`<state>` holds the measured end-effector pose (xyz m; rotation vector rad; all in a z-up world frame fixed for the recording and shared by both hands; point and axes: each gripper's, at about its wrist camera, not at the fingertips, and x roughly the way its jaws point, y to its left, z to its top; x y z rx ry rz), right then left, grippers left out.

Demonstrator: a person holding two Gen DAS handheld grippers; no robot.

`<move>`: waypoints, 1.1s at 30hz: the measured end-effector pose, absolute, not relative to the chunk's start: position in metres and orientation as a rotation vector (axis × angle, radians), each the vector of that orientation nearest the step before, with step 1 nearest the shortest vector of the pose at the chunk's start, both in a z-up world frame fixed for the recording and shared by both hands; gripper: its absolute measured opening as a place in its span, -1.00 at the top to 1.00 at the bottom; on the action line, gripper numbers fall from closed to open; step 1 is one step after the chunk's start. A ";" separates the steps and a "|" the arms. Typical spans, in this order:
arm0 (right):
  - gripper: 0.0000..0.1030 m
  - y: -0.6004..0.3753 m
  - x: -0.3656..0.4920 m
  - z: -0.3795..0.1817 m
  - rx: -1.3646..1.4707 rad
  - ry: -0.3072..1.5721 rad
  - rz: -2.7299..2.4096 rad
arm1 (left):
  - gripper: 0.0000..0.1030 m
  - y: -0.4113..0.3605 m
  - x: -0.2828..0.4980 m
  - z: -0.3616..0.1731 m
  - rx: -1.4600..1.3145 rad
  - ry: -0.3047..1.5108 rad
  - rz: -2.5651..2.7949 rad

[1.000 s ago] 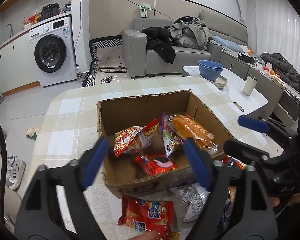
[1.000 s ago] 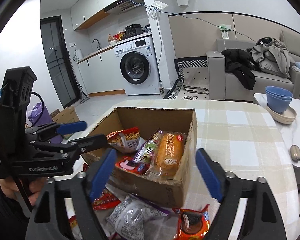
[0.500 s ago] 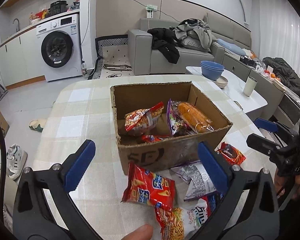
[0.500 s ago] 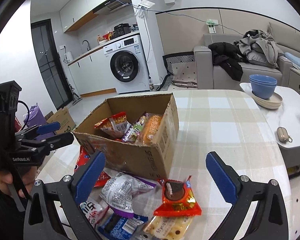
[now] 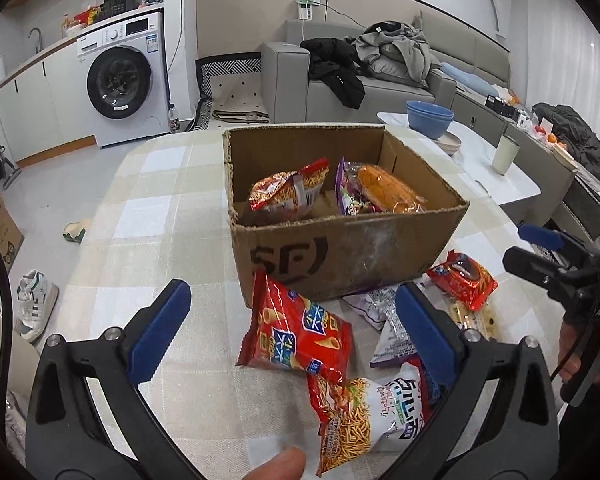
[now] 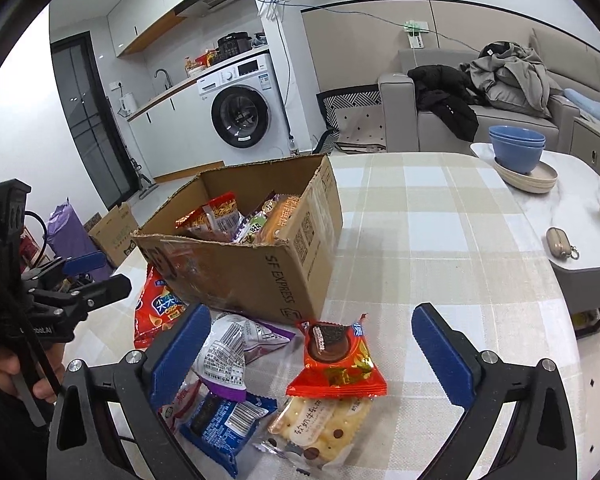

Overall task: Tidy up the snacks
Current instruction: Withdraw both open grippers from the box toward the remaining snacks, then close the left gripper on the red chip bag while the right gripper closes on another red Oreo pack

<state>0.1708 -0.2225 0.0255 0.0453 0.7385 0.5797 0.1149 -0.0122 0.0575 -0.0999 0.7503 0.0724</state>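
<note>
Checked tablecloth (image 5: 152,216) covers the table I'm working over, and the cardboard box (image 5: 340,248) sits on it as my landmark. Left of the box the cloth is bare; my left gripper (image 5: 292,328) hangs in front of the box, its jaws just swung wide apart with nothing clamped — the red chip bag (image 5: 296,330) lies on the cloth between them, leaning on the box's front wall. Inside the box I see a noodle snack pack (image 5: 288,192) and, right of it, a wrapped bread (image 5: 384,188). Right of the box's front my right gripper (image 6: 312,354) also stands spread and empty-handed, jaws just opened, over the red cookie pack (image 6: 334,358) — loose wrappers all around.
</note>
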 end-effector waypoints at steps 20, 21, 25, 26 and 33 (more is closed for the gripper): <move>-0.99 -0.217 0.177 0.008 0.009 0.802 0.572 | -0.98 -0.018 0.126 0.023 -0.118 0.838 0.096; -0.99 -0.217 0.177 0.007 0.006 0.805 0.571 | -0.98 -0.018 0.127 0.021 -0.121 0.844 0.094; -0.99 -0.217 0.180 0.002 0.002 0.817 0.568 | -0.98 -0.012 0.132 0.010 -0.159 0.881 0.100; -0.99 -0.217 0.181 0.001 0.003 0.822 0.567 | -0.97 -0.012 0.133 0.007 -0.168 0.888 0.098; -0.99 -0.218 0.187 -0.012 0.009 0.853 0.560 | -0.97 -0.008 0.146 -0.009 -0.233 0.925 0.080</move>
